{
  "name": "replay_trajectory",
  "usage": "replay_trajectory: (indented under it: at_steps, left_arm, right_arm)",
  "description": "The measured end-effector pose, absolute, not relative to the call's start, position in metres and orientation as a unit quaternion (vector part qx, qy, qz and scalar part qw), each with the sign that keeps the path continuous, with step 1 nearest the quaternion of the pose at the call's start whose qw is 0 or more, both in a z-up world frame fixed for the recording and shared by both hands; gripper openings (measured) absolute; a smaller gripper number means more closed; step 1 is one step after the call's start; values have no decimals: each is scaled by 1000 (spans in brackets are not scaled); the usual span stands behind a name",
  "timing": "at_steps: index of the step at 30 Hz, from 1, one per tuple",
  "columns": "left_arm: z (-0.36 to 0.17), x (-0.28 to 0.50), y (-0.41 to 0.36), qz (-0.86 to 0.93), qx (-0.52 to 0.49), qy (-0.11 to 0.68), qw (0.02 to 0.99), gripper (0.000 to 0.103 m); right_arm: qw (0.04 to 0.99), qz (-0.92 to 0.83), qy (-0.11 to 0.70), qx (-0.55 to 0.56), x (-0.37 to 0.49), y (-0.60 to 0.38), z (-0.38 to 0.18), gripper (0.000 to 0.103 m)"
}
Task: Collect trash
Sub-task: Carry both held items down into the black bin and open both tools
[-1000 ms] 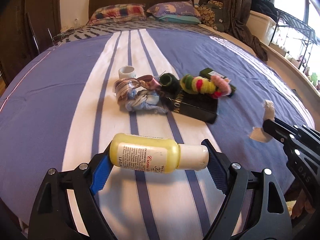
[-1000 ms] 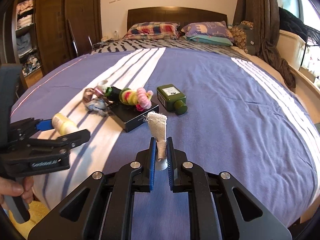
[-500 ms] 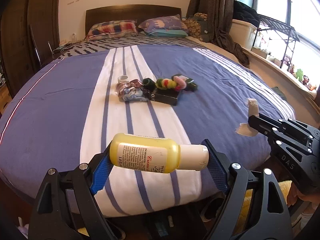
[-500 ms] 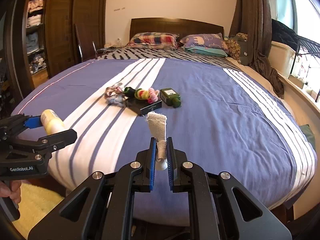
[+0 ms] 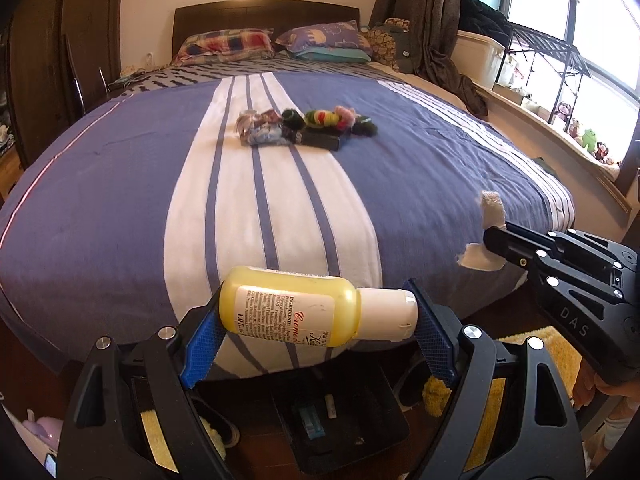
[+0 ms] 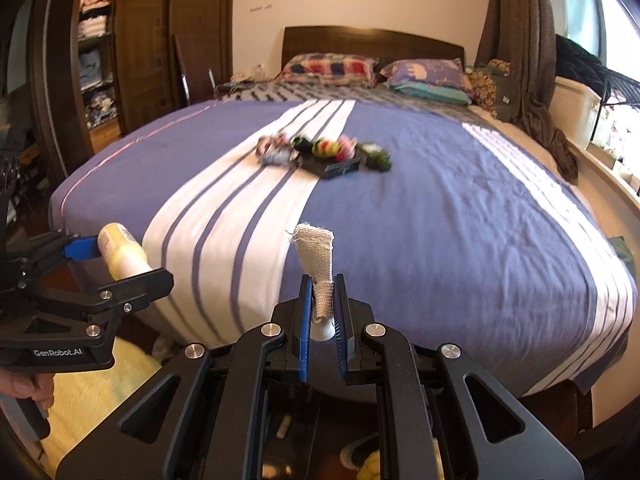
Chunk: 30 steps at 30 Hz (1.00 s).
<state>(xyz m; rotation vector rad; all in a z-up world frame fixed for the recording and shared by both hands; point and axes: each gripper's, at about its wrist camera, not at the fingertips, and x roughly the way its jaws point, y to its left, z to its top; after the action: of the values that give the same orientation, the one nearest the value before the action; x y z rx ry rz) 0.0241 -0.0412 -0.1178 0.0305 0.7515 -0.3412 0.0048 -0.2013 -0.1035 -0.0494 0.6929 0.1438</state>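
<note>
Trash here is two pieces, one in each claw, both held off the foot of the bed [image 5: 120,208]; the yellow lotion bottle [image 5: 296,306] lies crosswise in the left claw [image 5: 318,330], its base against one blue pad and its white cap against the other, so the jaws stand wide yet grip it end to end; the strip of white gauze [image 6: 320,276] stands upright in the right claw [image 6: 323,308], whose jaws are pressed almost together on its lower part, the frayed top sticking up above the pads. In the right wrist view the left claw shows at the left edge with the bottle pointing across it, a hand [image 6: 28,388] on its grip below; in the left wrist view the right claw comes in from the right edge, the gauze bent over its tip. Well apart from both, out on the blue and white striped cover, sits a small cluster [image 5: 304,128]: a flat black box, a green bottle, coloured hair ties and crumpled wrappers, blurred in the right wrist view. Pillows [image 5: 276,42] lie against the dark headboard; below the left claw a dark bin [image 5: 340,428] sits on the floor.
</note>
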Motion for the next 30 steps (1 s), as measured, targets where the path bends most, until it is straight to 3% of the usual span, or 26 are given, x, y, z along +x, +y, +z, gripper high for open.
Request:
replay_trajectory:
  at_steps: [9, 30]
  left_arm:
    - [-155, 4, -37, -168, 9, 395, 903, 80]
    - [-298, 6, -46, -166, 10, 534, 829, 80]
  right_arm:
    - [918, 81, 388, -16, -9, -196, -149, 12]
    - [847, 102, 522, 11, 1, -183, -273, 12]
